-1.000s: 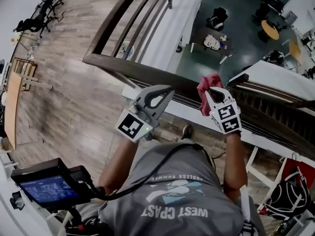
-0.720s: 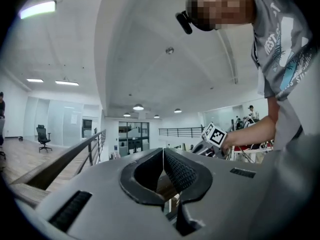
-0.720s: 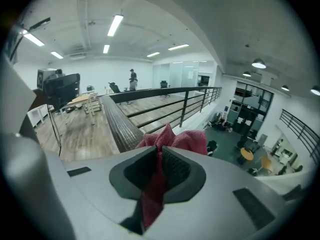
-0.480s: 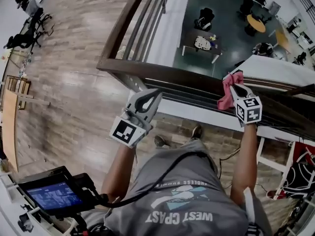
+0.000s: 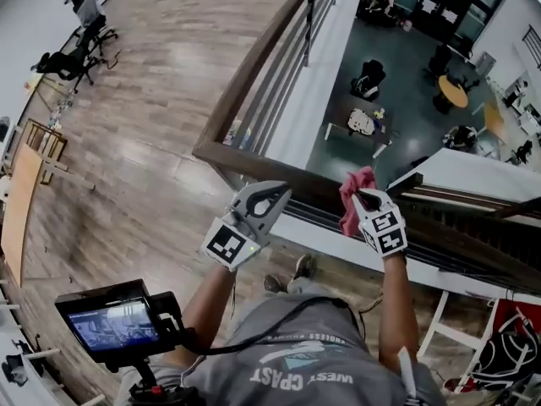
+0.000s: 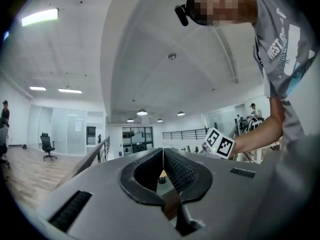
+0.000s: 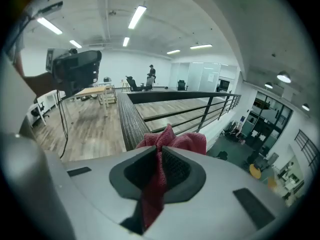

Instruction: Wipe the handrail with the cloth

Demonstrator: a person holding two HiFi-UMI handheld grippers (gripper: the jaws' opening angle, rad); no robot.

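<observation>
Since the right gripper (image 5: pixel 362 196) has its jaws clamped on the red cloth (image 7: pixel 172 143), the bunched fabric pokes past its tips, apparently to rub the handrail (image 5: pixel 270 169) just ahead. To its left, the left gripper (image 5: pixel 284 188) hovers with jaws together on nothing, out of the wiping path.

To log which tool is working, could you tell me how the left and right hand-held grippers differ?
The right hand-held gripper is shut on the cloth; the left hand-held gripper is shut on nothing. The right holds its cloth at the handrail; the left brings nothing to it. Both have their jaws together.
</observation>
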